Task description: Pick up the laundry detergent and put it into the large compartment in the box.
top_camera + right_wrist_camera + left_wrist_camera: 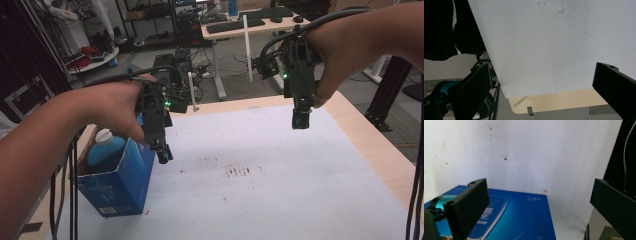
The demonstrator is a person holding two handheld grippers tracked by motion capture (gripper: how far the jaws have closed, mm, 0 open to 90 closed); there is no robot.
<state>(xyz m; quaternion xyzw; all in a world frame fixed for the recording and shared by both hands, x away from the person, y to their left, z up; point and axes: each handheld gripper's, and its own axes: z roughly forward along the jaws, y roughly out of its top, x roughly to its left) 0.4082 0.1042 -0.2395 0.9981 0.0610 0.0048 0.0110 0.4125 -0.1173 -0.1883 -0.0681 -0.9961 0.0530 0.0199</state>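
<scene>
A blue carton (120,185) stands open at the table's left edge, with a blue bottle (104,149) with a white cap upright inside it. My left gripper (162,151) hangs just right of the carton's top, jaws wide apart and empty. In the left gripper view the carton's blue printed side (524,220) lies below the open left gripper (536,205). My right gripper (300,120) is held in the air over the table's far right part. Its jaws stand open in the right gripper view with nothing between them, and the right gripper (539,87) looks down on the white mat (549,45).
A white mat (260,175) with dark smudges covers the wooden table (370,145). Black cables (416,190) hang at the right edge. Beyond the table stand a desk with keyboards (240,25), shelving and floor clutter. The table's corner (554,102) appears in the right gripper view.
</scene>
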